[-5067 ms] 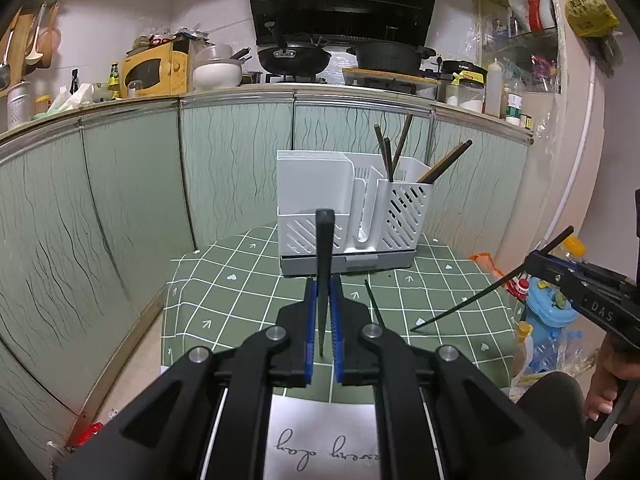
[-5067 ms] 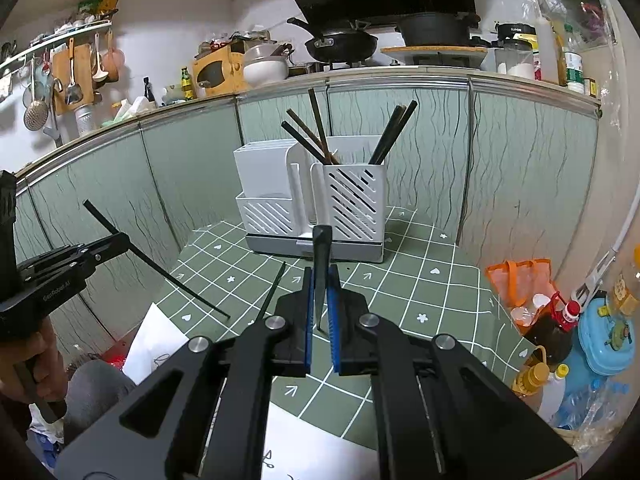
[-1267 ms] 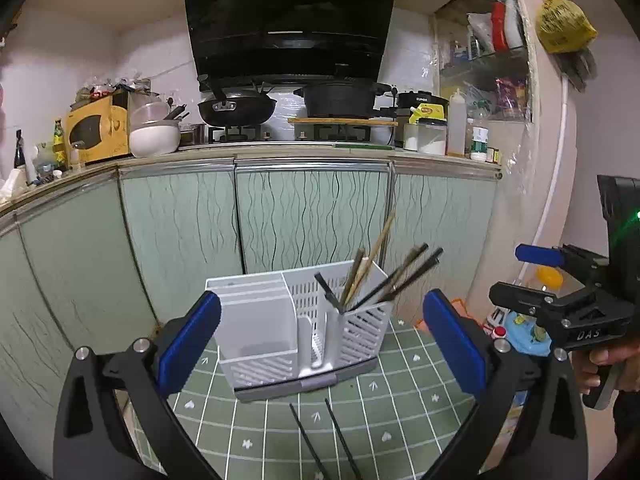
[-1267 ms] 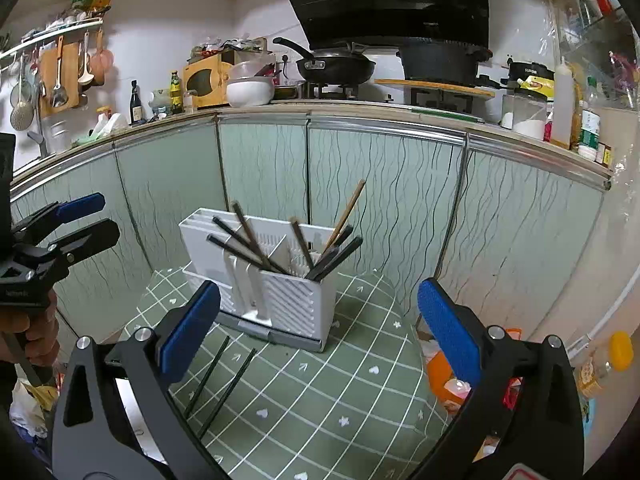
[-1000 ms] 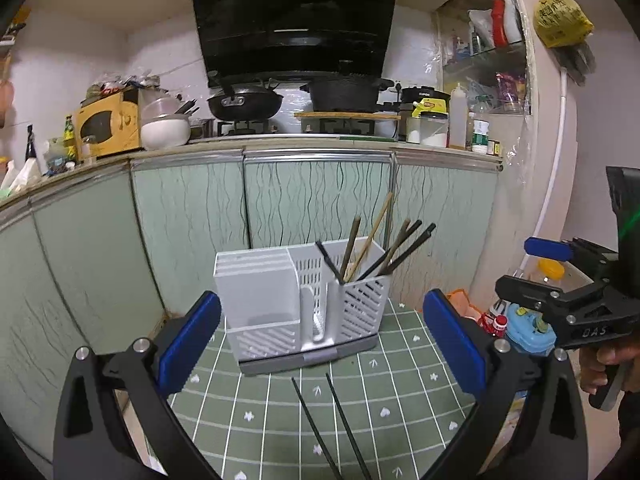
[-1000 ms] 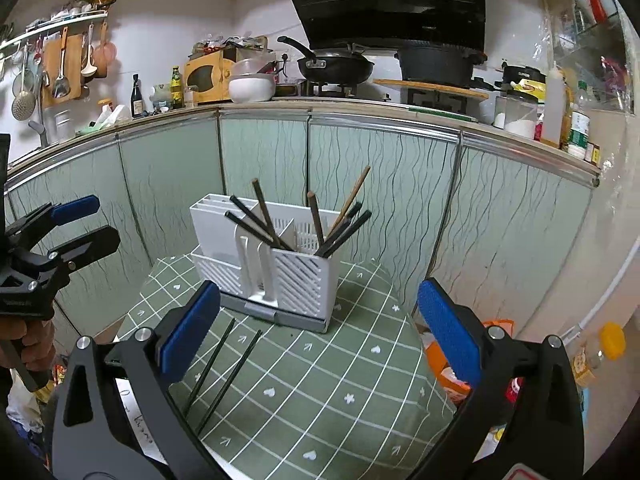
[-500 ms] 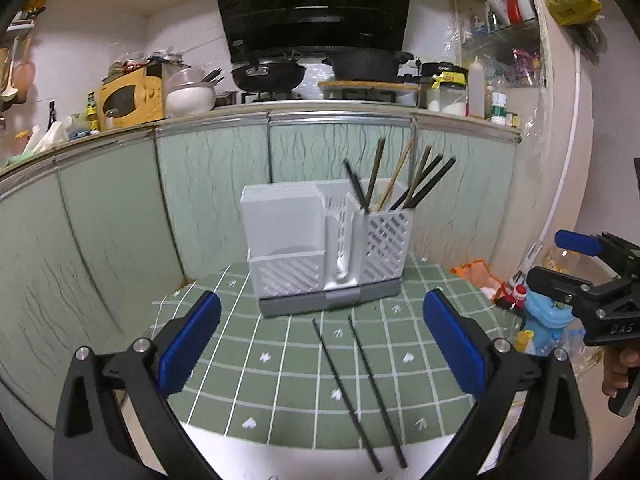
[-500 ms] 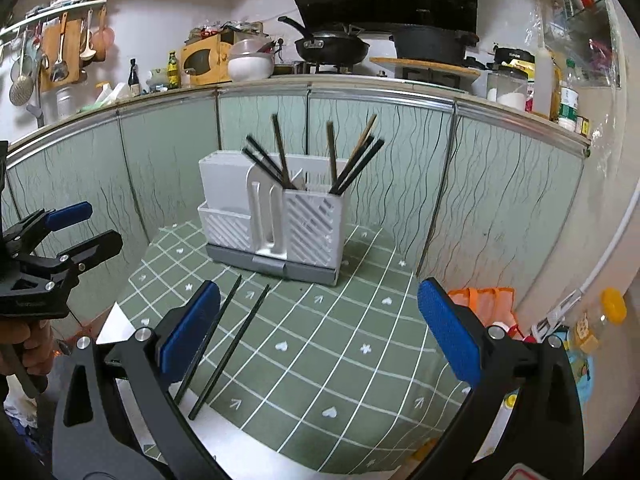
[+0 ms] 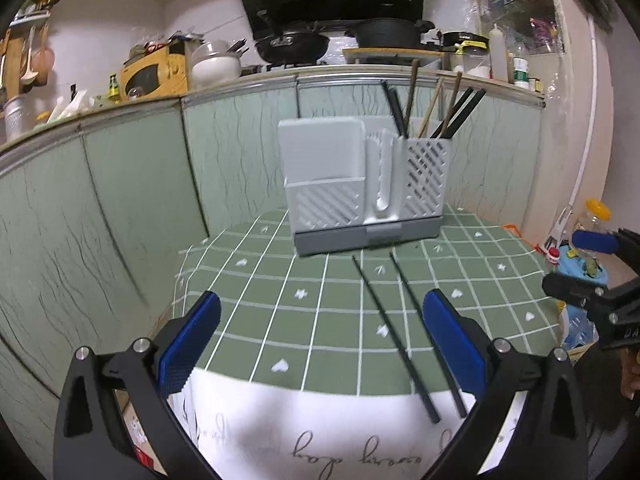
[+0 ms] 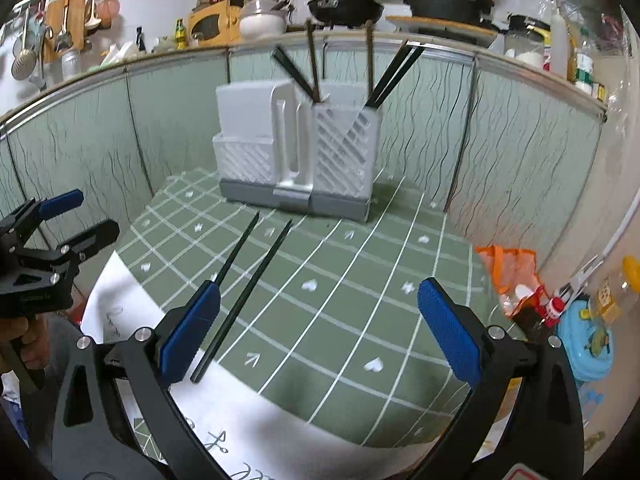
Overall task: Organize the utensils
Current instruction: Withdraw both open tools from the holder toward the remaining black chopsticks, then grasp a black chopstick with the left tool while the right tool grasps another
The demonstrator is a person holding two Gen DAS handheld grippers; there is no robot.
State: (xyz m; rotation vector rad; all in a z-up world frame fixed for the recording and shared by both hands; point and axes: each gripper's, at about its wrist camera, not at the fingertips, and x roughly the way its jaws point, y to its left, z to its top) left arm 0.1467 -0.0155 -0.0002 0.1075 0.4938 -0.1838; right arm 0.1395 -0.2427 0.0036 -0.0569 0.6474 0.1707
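Since half a second ago both cameras have been brought lower and nearer the table, so the two loose black chopsticks [image 9: 394, 336] are now seen larger and closer to the jaws. The left gripper [image 9: 320, 334] is held with its blue-padded jaws spread wide and nothing between them; in its view the pair of chopsticks lies on the green checked tablecloth [image 9: 280, 300] toward the right-hand jaw, the nearer ends reaching onto the white printed strip of cloth beside that pad, no contact being made. The right gripper [image 10: 318, 322] is likewise held wide apart and empty; in its view the same two chopsticks [image 10: 248, 280] lie beside the left-hand pad, one partly hidden behind it.

Two chopsticks are counted loose on the cloth, side by side and nearly parallel, pointing toward the white utensil holder [image 9: 362, 184], just short of its grey base. One holder is seen, standing upright at the far edge of the table. About six chopsticks [image 9: 432, 108] are counted standing tilted in its slotted right-hand compartment, some black and some brown; the exact count cannot be told.
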